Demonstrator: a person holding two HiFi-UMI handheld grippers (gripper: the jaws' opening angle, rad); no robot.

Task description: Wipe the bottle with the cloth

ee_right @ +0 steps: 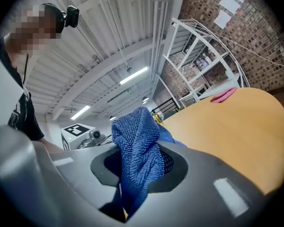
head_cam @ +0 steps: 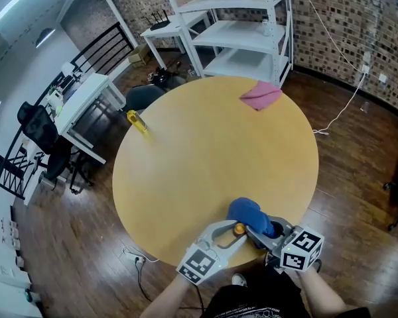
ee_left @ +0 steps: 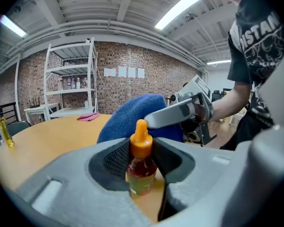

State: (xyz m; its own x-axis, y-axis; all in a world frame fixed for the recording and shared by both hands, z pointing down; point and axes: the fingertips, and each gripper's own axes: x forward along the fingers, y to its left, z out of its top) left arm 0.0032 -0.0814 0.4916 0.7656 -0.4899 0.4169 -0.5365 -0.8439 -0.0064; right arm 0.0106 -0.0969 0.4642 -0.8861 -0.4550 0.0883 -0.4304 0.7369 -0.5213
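Bottle (ee_left: 141,167) with an orange cap and reddish-brown contents stands upright at the near edge of the round worktop (head_cam: 205,171), just in front of the person. The left hand-held gripper (head_cam: 233,233) has it clamped: its two dark pads press on the bottle's sides below the cap, the jaws set fairly wide to fit it. Right behind the bottle, touching it or all but touching it, is the blue cloth (ee_right: 137,150), bunched into a thick fold. The right hand-held gripper (ee_right: 143,174) is closed on that cloth, pinching its lower part while the rest rises above the jaws in a rounded hump. In the head view both grippers meet over the same near edge of the worktop, the left one on the left and the right one on the right. There the cloth covers the far side of the bottle, so that only the orange cap shows.

Farther off, a slim yellow bottle (head_cam: 137,122) stands at the left edge of the worktop, well apart from the grippers. A pink cloth (head_cam: 260,95) lies crumpled at the far edge. Beyond that far edge a white shelf unit (head_cam: 242,32) stands against a brick wall (head_cam: 331,38). Off the left edge of the worktop are a white desk (head_cam: 83,105) and a black chair (head_cam: 40,128), all on a dark wooden floor (head_cam: 358,177)
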